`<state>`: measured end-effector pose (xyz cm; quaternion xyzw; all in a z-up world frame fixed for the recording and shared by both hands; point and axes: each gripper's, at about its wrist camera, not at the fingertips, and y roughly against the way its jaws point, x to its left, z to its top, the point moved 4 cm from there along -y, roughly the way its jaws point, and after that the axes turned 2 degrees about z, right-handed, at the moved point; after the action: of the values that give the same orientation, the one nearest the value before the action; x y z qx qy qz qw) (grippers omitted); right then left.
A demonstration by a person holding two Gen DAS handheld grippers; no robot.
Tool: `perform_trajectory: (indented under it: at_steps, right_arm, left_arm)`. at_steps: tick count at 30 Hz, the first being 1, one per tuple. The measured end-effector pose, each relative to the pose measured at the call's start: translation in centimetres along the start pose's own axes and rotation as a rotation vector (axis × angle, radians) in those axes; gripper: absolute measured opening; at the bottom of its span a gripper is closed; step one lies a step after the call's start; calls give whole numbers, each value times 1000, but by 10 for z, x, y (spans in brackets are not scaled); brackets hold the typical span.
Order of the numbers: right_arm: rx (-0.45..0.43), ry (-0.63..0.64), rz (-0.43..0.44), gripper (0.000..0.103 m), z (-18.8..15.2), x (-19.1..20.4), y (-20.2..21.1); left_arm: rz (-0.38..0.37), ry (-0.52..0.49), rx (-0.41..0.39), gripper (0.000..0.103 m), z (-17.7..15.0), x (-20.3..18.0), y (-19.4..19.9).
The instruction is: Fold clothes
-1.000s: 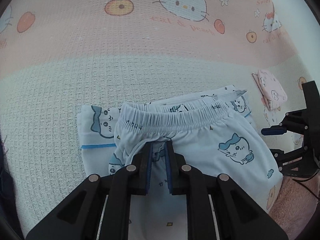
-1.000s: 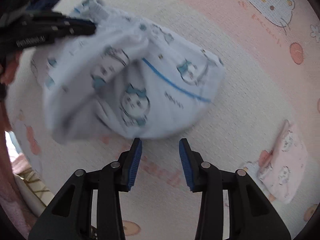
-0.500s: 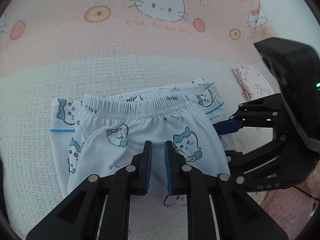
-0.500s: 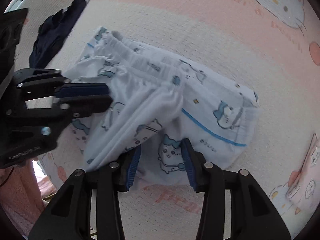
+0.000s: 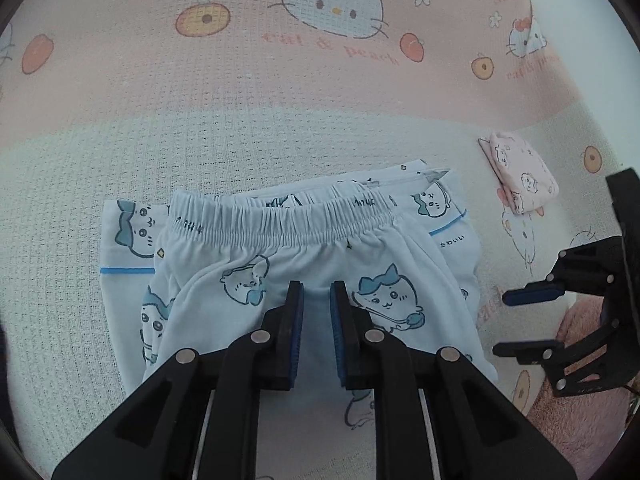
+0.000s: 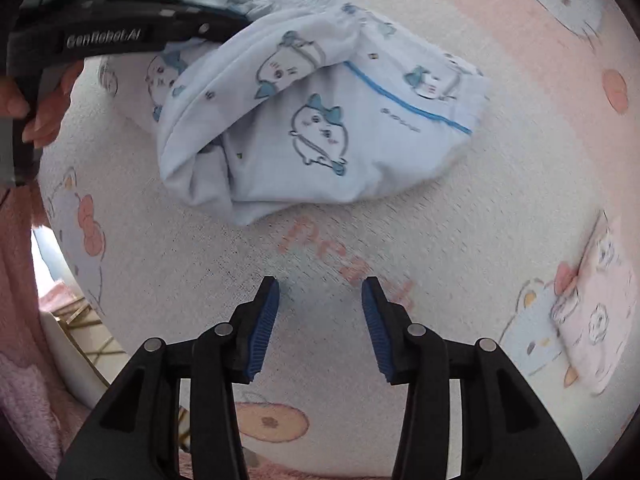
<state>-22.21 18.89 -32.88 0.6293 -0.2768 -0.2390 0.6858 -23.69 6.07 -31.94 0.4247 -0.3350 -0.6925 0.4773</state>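
Left wrist view. Found a folded pair of pale blue cotton shorts [image 5: 304, 264] with cartoon-cat prints and a gathered elastic waistband, flat on a pink-and-cream waffle-weave blanket [image 5: 280, 128]. Noted a blue piping line on the layer underneath, sticking out at both sides. Read "かわいい" in small dark characters on the shorts' right edge, "eat & peach" in pink beneath the big white cat face on the blanket, and "Sweet" near the top right rim. Saw the left claw [image 5: 316, 308] low over the middle of the shorts, its blue-padded fingers only a narrow slit apart with pale blue cloth showing in the slit. Could not tell whether any cloth was pinched. Spotted a small folded pink printed garment [image 5: 524, 176] off to the right, well apart from the shorts. Caught the right claw [image 5: 500, 322] at the right edge, spread wide, holding nothing, beside the shorts and not touching them.

Right wrist view. Saw the right claw [image 6: 320, 296] gaping wide and empty above bare blanket [image 6: 480, 220], short of the shorts [image 6: 320, 120]. Made out pink lettering just ahead of the fingers, blurred, probably "peach". Found the left claw [image 6: 224, 24] reaching in from the upper left to the waistband end. Read "GenRobot.AI" in white on its black body. Noticed a bare hand [image 6: 44, 108] wrapped round its handle. Glimpsed the pink garment [image 6: 600, 308] at the right rim.
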Motion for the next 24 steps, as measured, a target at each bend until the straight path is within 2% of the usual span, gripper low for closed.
perform_trajectory:
  at_steps: [3, 5, 6, 8, 10, 12, 14, 15, 16, 18, 20, 22, 24]
  right_arm:
    - [-182, -140, 86, 43, 11, -4, 35]
    - [-280, -162, 124, 44, 23, 8, 50]
    - [-298, -147, 145, 44, 32, 20, 50]
    - [-294, -109, 147, 44, 55, 45, 39]
    - [-233, -84, 84, 43, 64, 54, 17]
    - [-162, -92, 17, 43, 58, 41, -7]
    - [-174, -144, 62, 43, 50, 19, -10]
    - [-186, -184, 88, 43, 46, 9, -5]
    - [-196, -220, 98, 43, 43, 0, 0]
    - [-233, -266, 116, 45, 39, -11, 13]
    - [-283, -303, 144, 45, 40, -11, 24]
    - [-324, -318, 190, 45, 44, -2, 32]
    - [-353, -330, 224, 45, 49, 8, 38]
  left_arm:
    - [44, -27, -9, 15, -1, 0, 21]
    - [52, -2, 8, 16, -4, 10, 33]
    - [20, 24, 20, 17, -5, 16, 36]
    - [-44, 45, 39, 18, -14, 26, 42]
    - [-28, 1, 100, 19, -26, 34, 37]
    - [55, -69, 200, 21, -46, 47, 29]
    - [107, -62, 205, 22, -57, 66, 40]
    - [143, -31, 212, 34, -58, 76, 44]
    - [177, -2, 216, 37, -59, 86, 49]
    - [194, 41, 161, 37, -52, 94, 60]
    - [114, 58, 78, 37, -39, 83, 71]
    - [47, 28, 7, 37, -29, 60, 76]
    - [-3, -39, -15, 37, -25, 34, 70]
